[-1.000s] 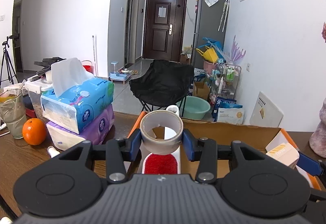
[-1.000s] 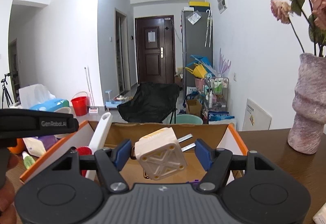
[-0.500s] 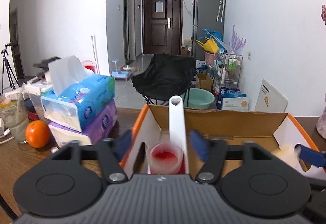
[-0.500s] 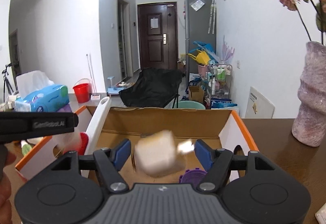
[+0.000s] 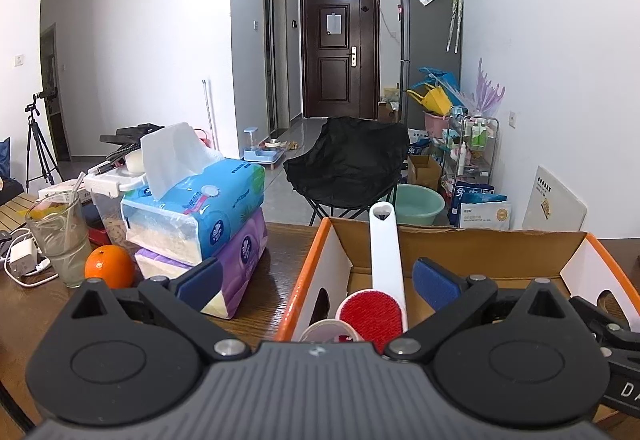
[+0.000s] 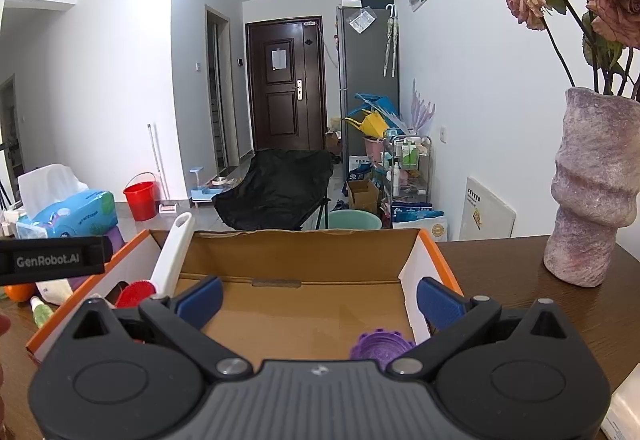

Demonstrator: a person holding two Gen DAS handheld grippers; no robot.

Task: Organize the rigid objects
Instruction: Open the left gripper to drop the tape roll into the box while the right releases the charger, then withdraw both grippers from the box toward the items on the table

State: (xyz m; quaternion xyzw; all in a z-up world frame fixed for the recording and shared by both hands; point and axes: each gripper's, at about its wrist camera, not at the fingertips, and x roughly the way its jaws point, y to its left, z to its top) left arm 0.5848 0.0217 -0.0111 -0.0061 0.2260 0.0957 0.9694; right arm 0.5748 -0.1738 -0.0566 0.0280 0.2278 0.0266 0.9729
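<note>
Both loads gone from the tongs since a second ago: tape roll left the left tongs, cube plug adapter left the right tongs. Each pair of tongs stood wide open, empty, over the cardboard box. Tape roll lay at the box's near left corner, against the red-headed brush with white handle leaning on the wall. Adapter not visible; presumably under the right tongs' body. Purple lid on the box floor.

Risks, judged: left tongs' right pad sat near the brush handle, so lifting off sideways could tip it out; the two tools were close and might collide.

Legible: "GenRobot.AI" on the left tool; tissue pack print unreadable
</note>
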